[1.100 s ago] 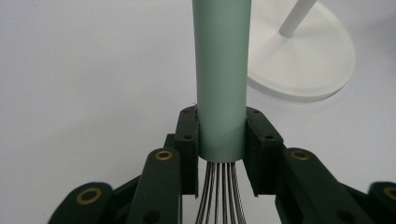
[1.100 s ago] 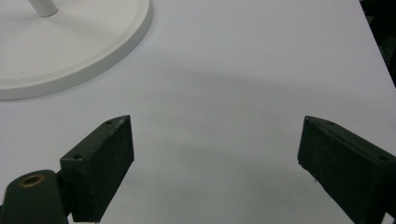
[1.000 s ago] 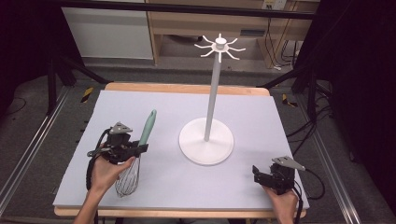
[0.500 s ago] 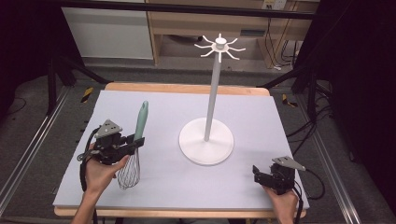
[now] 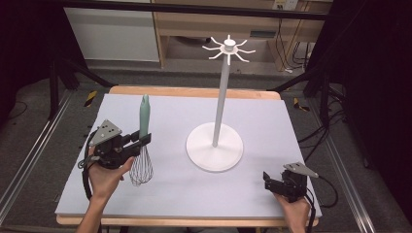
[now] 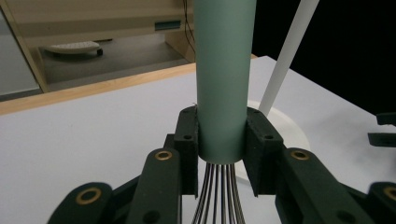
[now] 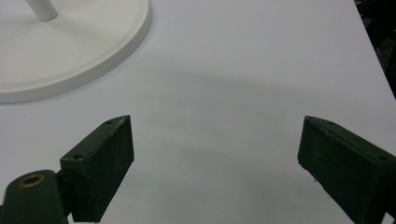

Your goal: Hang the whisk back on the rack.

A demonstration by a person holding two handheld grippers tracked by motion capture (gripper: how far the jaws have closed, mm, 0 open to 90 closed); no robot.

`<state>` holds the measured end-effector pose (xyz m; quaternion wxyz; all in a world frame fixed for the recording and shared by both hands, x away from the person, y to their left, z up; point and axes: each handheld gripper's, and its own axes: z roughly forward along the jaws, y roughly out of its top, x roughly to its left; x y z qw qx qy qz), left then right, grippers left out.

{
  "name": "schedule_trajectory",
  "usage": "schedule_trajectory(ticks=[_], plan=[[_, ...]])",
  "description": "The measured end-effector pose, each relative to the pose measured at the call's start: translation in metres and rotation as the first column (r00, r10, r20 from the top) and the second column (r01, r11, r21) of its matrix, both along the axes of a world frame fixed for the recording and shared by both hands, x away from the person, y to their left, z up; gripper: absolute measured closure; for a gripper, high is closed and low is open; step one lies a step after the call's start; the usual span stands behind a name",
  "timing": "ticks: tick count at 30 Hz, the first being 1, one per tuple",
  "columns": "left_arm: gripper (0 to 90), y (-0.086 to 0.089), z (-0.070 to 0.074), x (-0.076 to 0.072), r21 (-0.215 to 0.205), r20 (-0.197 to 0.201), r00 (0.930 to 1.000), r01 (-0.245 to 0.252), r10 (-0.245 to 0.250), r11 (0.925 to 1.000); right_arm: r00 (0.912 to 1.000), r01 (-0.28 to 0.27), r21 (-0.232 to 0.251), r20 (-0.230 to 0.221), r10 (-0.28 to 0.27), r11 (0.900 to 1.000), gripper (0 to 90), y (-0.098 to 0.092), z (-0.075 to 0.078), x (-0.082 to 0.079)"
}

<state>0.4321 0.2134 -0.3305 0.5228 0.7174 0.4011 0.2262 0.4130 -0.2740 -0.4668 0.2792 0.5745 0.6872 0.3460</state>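
L gripper [image 5: 141, 141] clamped on whisk [image 5: 142, 145] handle, whisk upright, wires down, above table [image 5: 170, 204] left of white stand [image 5: 214, 145]. R gripper [image 7: 215, 158] jaws wide apart, nothing between, near right edge.

No legible text, label or number anywhere.

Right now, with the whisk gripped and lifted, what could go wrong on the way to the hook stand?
1. The left gripper clamps the whisk at the very bottom of its smooth handle, just above the wires, so it may slip or swing.
2. The hooks sit high on the white stand; a bump against the thin pole could tip it.
3. The right gripper rests open nearby, not steadying the base.
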Motion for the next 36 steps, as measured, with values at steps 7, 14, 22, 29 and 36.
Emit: schedule_trajectory(ticks=[7, 14, 22, 29, 36], plan=[[68.8, -0.008, 0.011, -0.002, -0.020, 0.046, 0.9987, 0.021, -0.020, 0.9996, 1.0000, -0.004, -0.002, 0.008, 0.004, 1.000, 11.2, 0.000, 0.001, 0.000], [68.8, -0.017, 0.021, -0.003, -0.033, 0.074, 0.9964, 0.044, -0.042, 0.9985, 0.9998, -0.008, -0.004, 0.019, 0.008, 1.000, 11.2, 0.001, 0.002, -0.001], [68.8, -0.029, 0.030, -0.003, -0.028, 0.095, 0.9933, 0.069, -0.066, 0.9972, 0.9998, -0.004, -0.004, 0.019, 0.004, 1.000, 11.2, 0.002, 0.002, 0.000], [68.8, -0.038, 0.038, -0.001, -0.024, 0.111, 0.9901, 0.090, -0.086, 0.9957, 0.9998, -0.008, -0.004, 0.020, 0.008, 1.000, 11.2, 0.003, 0.003, 0.000], [68.8, -0.049, 0.046, 0.001, -0.027, 0.128, 0.9859, 0.113, -0.108, 0.9933, 0.9998, -0.008, -0.005, 0.020, 0.008, 1.000, 11.2, 0.003, 0.003, 0.000]])
